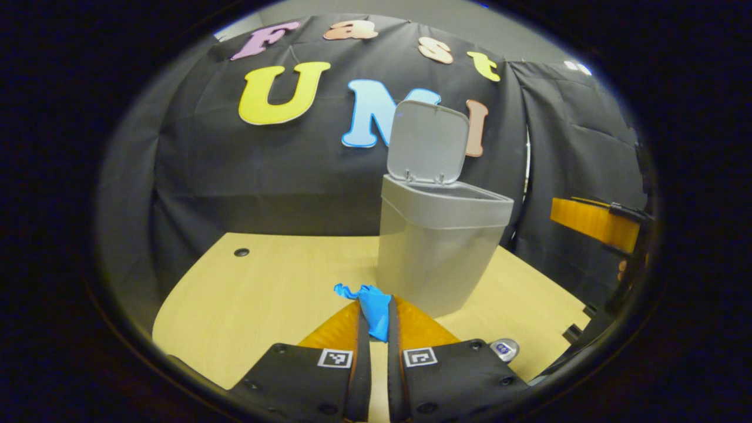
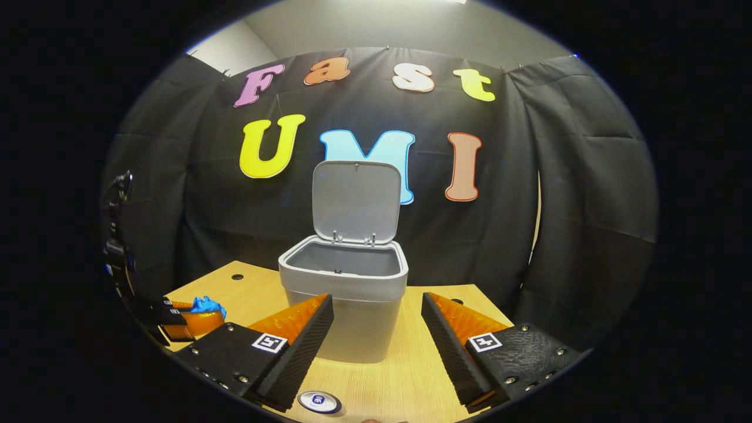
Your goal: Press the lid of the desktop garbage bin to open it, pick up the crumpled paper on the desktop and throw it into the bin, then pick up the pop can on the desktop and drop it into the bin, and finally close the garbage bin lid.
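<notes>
On the pale wood desktop point(image 2: 411, 376), before the black cloth wall: one grey desktop garbage bin point(image 2: 346, 305), upright, its lid point(image 2: 355, 200) swung up and standing nearly vertical on two hinges at the back rim, the dark interior open to view from the right gripper view. In the left gripper view the same bin point(image 1: 437, 247) stands right of centre, close beyond the fingertips, lid point(image 1: 429, 141) raised. Left gripper point(image 1: 375, 320): jaws drawn close together and pinching a crumpled piece of blue paper point(image 1: 370, 305), which sticks up and forward from between the two fingers, held above the tabletop just left of the bin's base. The right gripper view shows that gripper point(image 2: 188, 317) at far left with the blue paper point(image 2: 207, 305) at its tip, well left of the bin. Right gripper point(image 2: 376, 329): jaws spread wide, nothing between them, fingers framing the lower front of the bin without touching it. One pop can point(image 2: 318, 402), seen from above by its silver top, stands on the desktop at the bottom edge, nearer than the bin; in the left gripper view it point(image 1: 504, 349) sits just right of the right-hand finger. A small dark hole point(image 1: 241, 252) marks the desktop's far left corner.
</notes>
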Demonstrator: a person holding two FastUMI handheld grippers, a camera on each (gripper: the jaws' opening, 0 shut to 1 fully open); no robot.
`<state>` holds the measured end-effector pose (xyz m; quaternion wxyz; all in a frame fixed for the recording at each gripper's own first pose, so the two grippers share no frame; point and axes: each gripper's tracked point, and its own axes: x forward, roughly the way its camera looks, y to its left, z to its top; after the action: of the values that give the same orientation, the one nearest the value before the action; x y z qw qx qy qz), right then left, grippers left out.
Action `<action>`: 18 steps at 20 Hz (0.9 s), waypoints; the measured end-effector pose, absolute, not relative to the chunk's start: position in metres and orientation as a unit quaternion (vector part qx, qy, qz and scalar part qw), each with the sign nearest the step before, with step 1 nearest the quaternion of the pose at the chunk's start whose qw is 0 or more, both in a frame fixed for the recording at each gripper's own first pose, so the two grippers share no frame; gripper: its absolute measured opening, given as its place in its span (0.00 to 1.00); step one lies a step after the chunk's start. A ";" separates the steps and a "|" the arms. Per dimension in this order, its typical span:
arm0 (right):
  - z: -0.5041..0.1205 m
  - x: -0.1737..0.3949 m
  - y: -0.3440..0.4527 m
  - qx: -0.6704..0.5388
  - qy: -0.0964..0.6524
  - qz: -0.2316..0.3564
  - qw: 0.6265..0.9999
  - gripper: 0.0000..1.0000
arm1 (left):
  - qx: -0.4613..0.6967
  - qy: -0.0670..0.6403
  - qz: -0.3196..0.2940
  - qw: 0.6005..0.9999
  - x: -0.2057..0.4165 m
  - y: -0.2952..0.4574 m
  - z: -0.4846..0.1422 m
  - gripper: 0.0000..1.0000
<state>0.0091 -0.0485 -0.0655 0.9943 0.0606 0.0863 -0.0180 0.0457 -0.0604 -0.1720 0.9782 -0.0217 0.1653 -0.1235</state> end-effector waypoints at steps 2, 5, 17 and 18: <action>-0.066 0.010 -0.050 0.064 0.087 -0.020 0.994 0.96 | -0.028 0.150 -0.133 0.979 0.053 -0.069 -0.156 0.19; -0.068 0.008 -0.054 0.069 0.089 -0.028 0.993 0.96 | -0.050 0.129 -0.143 0.980 0.069 -0.078 -0.132 0.19; -0.070 -0.013 -0.079 0.054 0.111 -0.082 0.989 0.96 | -0.069 0.047 -0.190 0.978 0.133 -0.130 -0.048 0.19; -0.070 -0.016 -0.082 0.052 0.112 -0.089 0.988 0.96 | -0.070 0.045 -0.192 0.978 0.139 -0.136 -0.044 0.19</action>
<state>-0.0157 -0.0816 -0.0703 0.9883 0.0520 0.1117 -0.0894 0.1389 -0.1364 -0.0440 0.9778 -0.0703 0.0446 -0.1924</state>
